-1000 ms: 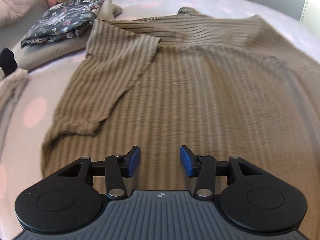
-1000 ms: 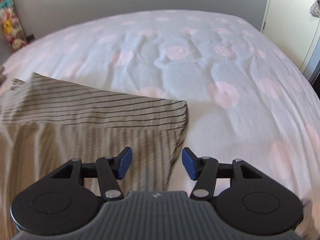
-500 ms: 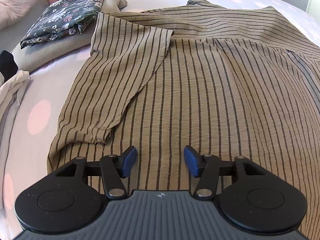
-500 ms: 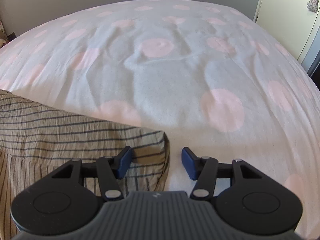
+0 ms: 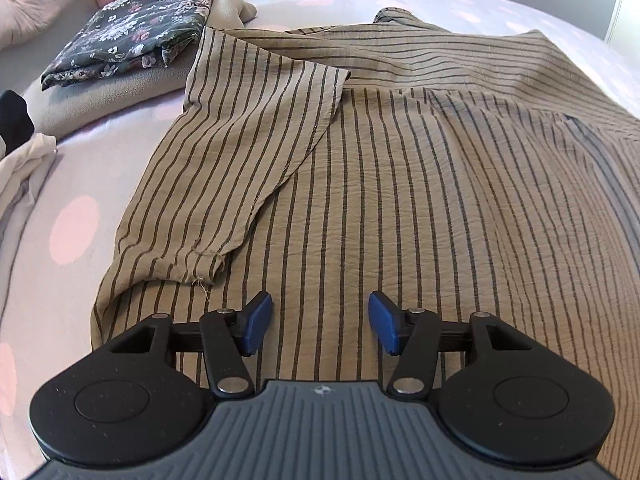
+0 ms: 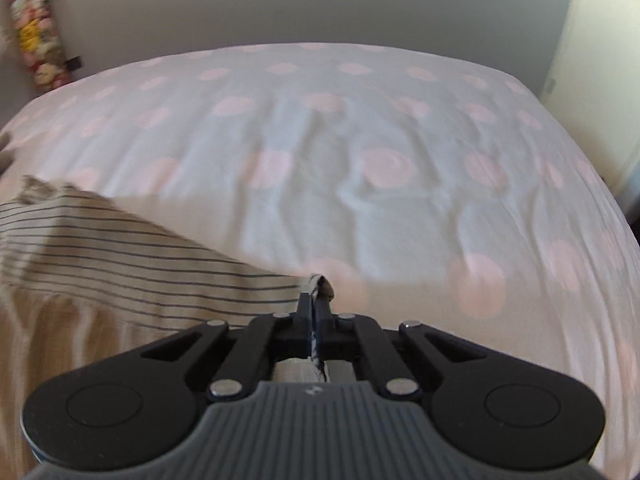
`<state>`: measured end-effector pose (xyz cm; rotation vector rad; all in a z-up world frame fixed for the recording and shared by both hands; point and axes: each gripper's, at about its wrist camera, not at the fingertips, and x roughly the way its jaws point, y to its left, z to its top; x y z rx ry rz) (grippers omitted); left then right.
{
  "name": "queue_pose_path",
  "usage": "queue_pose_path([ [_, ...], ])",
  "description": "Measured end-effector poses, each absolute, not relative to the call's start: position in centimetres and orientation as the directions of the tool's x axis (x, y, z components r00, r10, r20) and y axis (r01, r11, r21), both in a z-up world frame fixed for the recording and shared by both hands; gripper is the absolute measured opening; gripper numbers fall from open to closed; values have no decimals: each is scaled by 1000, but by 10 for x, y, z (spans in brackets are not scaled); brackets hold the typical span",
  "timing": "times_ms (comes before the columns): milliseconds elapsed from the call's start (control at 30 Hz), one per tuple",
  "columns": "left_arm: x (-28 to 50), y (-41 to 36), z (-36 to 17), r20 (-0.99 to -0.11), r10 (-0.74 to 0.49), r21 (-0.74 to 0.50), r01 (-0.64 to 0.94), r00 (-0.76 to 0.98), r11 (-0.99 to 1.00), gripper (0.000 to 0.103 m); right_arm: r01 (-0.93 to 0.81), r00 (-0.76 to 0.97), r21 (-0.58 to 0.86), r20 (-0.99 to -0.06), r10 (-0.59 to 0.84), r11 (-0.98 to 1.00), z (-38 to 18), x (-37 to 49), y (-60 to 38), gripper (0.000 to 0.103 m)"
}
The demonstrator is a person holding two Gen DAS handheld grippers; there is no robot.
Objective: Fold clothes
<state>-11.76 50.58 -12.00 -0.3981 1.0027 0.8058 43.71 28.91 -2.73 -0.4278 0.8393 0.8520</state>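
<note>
A tan shirt with dark stripes lies spread on the bed, its left sleeve folded inward over the body. My left gripper hovers open just above the shirt's lower part, blue pads apart with nothing pinched between them. In the right wrist view the shirt's right sleeve stretches toward my right gripper, which is shut on the sleeve's end; a bit of cloth pokes out past the closed fingertips, lifted off the bedsheet.
The bed has a pale sheet with pink dots. A folded dark floral garment lies on a grey folded one at the back left. White cloth sits at the left edge. A wall and a door lie beyond the bed.
The right gripper closed on the end of the right sleeve and lifted it slightly. The left gripper widened a little and stayed over the shirt's lower part.
</note>
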Motion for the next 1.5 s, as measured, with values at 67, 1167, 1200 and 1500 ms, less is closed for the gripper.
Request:
queue_pose_path([
  [67, -121, 506, -118, -864, 400, 36, -754, 306, 656, 52, -814, 357, 2, -786, 504, 580, -15, 419, 303, 2],
  [1167, -135, 516, -105, -850, 394, -1, -748, 351, 663, 52, -840, 239, 81, -832, 500, 537, -48, 311, 341, 31],
  [1200, -136, 515, -104, -853, 390, 0, -748, 346, 664, 52, -836, 232, 90, -836, 497, 541, -50, 303, 327, 31],
  [1500, -181, 489, -83, -892, 328, 12, -710, 311, 704, 52, -837, 144, 130, -885, 443, 531, -69, 179, 236, 32],
])
